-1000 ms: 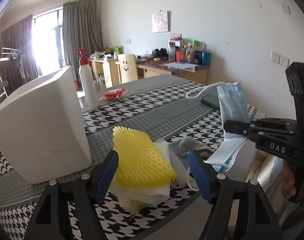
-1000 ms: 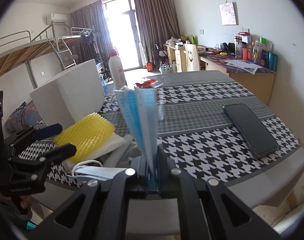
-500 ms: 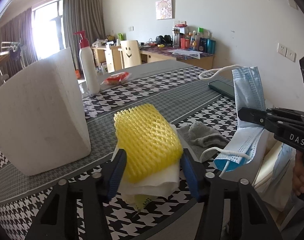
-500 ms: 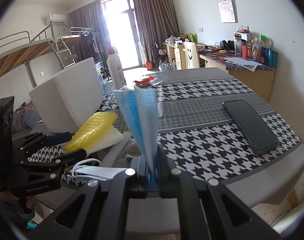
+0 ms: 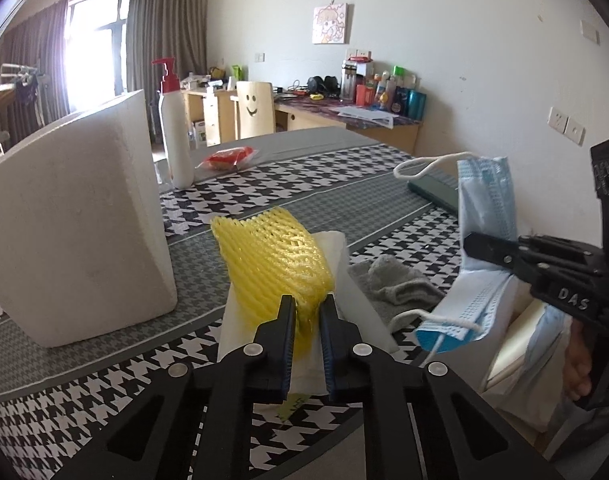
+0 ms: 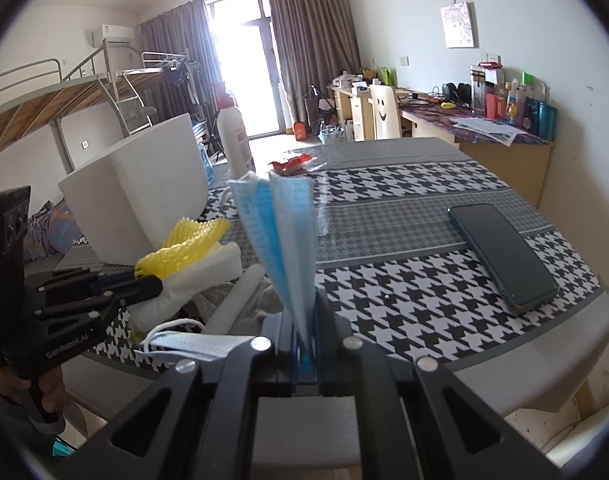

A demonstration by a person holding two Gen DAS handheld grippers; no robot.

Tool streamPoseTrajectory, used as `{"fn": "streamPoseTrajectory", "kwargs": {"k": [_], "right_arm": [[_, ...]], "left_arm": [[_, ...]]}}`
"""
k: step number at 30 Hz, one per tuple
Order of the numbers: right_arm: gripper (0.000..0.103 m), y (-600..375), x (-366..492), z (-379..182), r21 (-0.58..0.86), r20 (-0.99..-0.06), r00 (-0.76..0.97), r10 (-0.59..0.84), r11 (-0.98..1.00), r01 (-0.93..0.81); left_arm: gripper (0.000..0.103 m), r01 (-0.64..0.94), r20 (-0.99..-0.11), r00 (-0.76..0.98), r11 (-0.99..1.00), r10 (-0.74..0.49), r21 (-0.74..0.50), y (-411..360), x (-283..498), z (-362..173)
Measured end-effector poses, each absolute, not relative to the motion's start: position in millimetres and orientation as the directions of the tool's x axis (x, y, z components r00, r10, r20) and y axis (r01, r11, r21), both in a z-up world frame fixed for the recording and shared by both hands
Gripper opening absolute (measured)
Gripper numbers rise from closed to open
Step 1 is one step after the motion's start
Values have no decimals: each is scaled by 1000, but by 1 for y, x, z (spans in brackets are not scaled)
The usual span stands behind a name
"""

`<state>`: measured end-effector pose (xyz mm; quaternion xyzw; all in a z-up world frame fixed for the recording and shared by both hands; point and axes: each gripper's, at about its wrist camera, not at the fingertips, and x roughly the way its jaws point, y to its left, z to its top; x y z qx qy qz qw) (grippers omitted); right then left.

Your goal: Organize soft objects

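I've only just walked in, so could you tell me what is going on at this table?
A person is sorting soft things with two handheld grippers. The left gripper is closing on the near end of the yellow foam net, which lies on white foam sheets. The right gripper is shut on a blue face mask, held upright above the houndstooth table.

Bright window [image 6: 240, 64] glare; fisheye-bent, dark-cornered edges.

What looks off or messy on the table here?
Soft items sit in a loose heap at the near table edge: yellow foam net on white foam, a crumpled grey cloth beside them. A second mask hangs over the edge. The phone is no soft item.
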<state>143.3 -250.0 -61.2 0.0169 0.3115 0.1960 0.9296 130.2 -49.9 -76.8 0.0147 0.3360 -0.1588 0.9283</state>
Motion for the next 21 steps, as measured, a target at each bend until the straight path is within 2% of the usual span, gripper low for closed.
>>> {"fn": "streamPoseTrajectory", "kwargs": {"k": [7, 14, 16, 18, 19, 21], "right_arm": [[9, -248, 145, -60, 147, -572, 731, 373, 923, -356], [9, -247, 143, -59, 142, -568, 736, 367, 925, -352], [9, -247, 143, -60, 143, -570, 736, 366, 926, -349], [9, -248, 143, -60, 143, -570, 737, 364, 927, -347], [9, -249, 143, -60, 144, -569, 738, 363, 927, -345], [9, -251, 143, -60, 147, -567, 739, 363, 928, -343]], "left_arm": [[12, 319, -588, 747, 943, -311, -93, -45, 121, -63], [14, 349, -630, 718, 936, -294, -40, -61, 118, -82], [24, 347, -622, 726, 937, -293, -36, -63, 118, -80], [51, 341, -612, 740, 940, -280, -18, -64, 116, -76], [54, 339, -598, 752, 941, -276, -9, -66, 114, -73], [56, 343, -585, 761, 939, -279, -1, -69, 114, -70]]}}
